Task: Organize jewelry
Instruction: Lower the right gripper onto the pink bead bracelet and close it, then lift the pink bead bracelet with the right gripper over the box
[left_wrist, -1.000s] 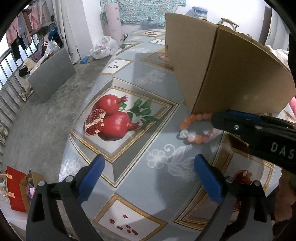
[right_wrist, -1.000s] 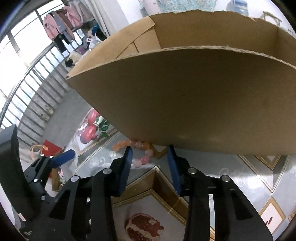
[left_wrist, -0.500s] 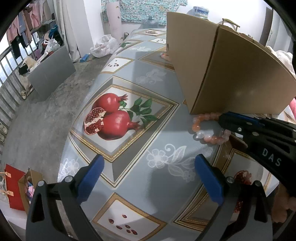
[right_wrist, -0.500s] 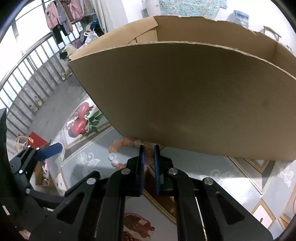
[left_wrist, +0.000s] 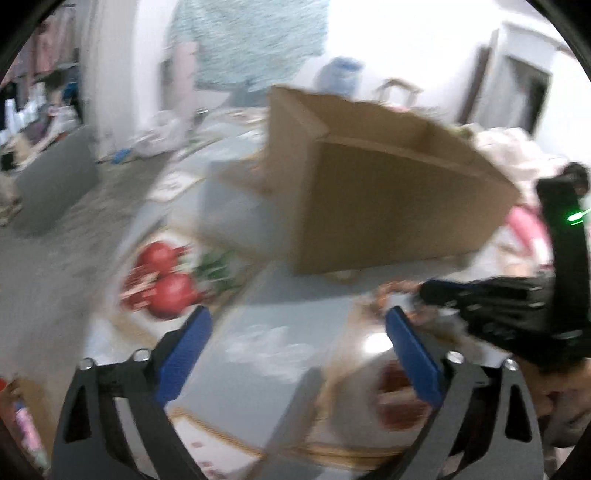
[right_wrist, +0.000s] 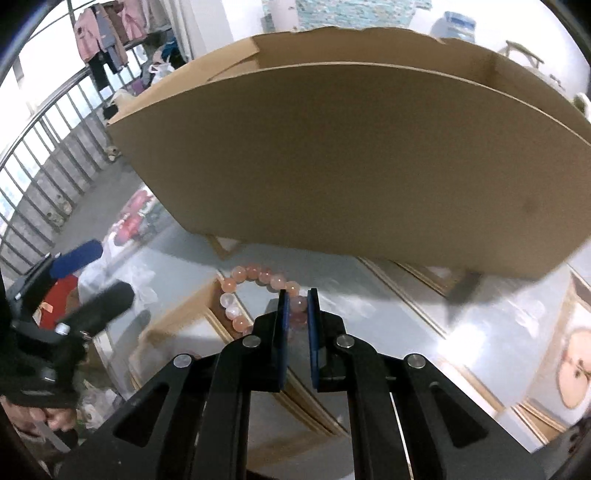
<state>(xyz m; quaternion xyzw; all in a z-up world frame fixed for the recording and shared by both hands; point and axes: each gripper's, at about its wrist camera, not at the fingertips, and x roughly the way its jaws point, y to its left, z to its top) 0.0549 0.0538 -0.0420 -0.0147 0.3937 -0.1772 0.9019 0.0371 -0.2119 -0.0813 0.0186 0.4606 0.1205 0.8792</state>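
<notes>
Cardboard filled most of both views: an open-topped brown cardboard box (right_wrist: 351, 158) stood on the table (right_wrist: 388, 314), which was covered with a grey-blue oilcloth printed with gold-bordered panels and red pomegranates (left_wrist: 166, 291). Beyond the table's edge, a railing (right_wrist: 37, 177) and hanging clothes (right_wrist: 107, 33) showed in the right wrist view.

Close in front of the box's long side lay the bead bracelet (right_wrist: 255, 291), a ring of pink, peach and clear round beads resting on the cloth. The right gripper (right_wrist: 295, 306) pointed down at it with its blue pads drawn nearly together, clamped on the near right part of the ring, a pink bead showing between them; the rest of the loop spread out to the left of and beyond the fingertips.

The left gripper (left_wrist: 295, 332) hung over bare cloth to the left, its blue-padded jaws wide but closing, with nothing between them. That view was heavily blurred; the bracelet (left_wrist: 391, 291) appeared only as a smear just beyond its right finger, beside the right gripper's tip.
</notes>
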